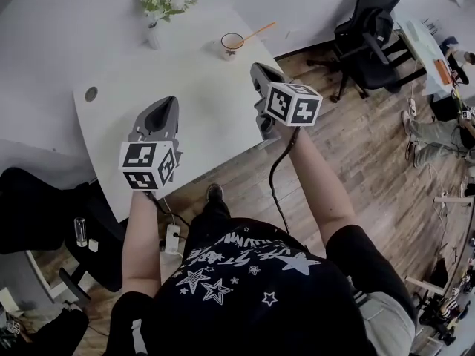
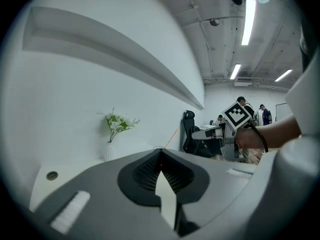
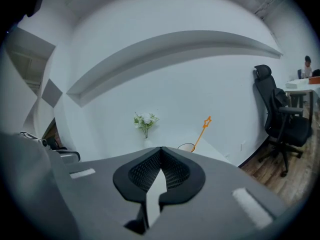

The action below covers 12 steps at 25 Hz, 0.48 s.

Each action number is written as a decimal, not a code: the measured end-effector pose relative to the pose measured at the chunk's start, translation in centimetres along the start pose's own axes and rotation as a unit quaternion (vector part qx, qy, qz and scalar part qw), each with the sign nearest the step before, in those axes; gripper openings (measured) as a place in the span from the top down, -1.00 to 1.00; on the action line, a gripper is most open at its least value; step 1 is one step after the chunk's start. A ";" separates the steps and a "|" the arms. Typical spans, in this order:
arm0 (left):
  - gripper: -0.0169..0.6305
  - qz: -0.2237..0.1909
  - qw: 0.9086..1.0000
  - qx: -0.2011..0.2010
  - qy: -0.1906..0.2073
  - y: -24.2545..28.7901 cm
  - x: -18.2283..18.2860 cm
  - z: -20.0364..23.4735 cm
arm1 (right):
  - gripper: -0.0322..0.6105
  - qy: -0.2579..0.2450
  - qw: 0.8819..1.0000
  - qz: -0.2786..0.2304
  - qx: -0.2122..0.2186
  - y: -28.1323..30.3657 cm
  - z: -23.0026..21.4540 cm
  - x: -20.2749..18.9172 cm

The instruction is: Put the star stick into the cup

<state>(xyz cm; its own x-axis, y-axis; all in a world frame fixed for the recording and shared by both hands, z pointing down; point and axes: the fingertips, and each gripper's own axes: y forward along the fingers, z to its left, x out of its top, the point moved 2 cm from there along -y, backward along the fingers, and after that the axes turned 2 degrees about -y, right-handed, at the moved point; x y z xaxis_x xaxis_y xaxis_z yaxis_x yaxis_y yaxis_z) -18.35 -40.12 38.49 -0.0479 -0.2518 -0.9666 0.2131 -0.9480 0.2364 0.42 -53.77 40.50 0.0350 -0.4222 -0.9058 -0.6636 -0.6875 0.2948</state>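
A white cup (image 1: 231, 44) stands at the far edge of the white table (image 1: 193, 102), and the orange star stick (image 1: 259, 30) leans out of it to the right. The right gripper view shows the stick (image 3: 202, 128) rising from the cup (image 3: 186, 147), star at the top. My left gripper (image 1: 165, 104) hovers over the table's near left part, shut and empty. My right gripper (image 1: 259, 69) hangs over the table's right edge, well short of the cup, also shut on nothing. In their own views, the left gripper (image 2: 160, 151) and the right gripper (image 3: 161, 149) have their jaws meeting at the tips.
A white vase of flowers (image 1: 154, 27) stands left of the cup at the back. A round cable hole (image 1: 90, 93) is at the table's left. A black office chair (image 1: 367, 28) stands on the wooden floor to the right; a power strip (image 1: 172, 239) lies below the table.
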 end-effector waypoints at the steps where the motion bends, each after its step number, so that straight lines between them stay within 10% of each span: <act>1: 0.94 -0.002 1.000 0.000 0.001 -0.5 0.1 -0.4 | 0.86 -0.002 1.000 -0.002 0.004 -0.7 0.4 0.0; 12: 0.94 -0.013 1.000 0.009 0.006 -6.1 0.3 -4.7 | 0.86 -0.027 0.999 0.007 0.032 -7.3 3.2 -1.0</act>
<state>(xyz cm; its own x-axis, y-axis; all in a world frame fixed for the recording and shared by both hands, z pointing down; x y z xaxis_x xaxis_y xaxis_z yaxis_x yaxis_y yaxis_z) -15.07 -33.47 36.24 -0.0422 -0.2246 -0.9735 0.1950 -0.9575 0.2124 2.85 -46.42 38.31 -0.0136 -0.3975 -0.9175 -0.7109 -0.6414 0.2884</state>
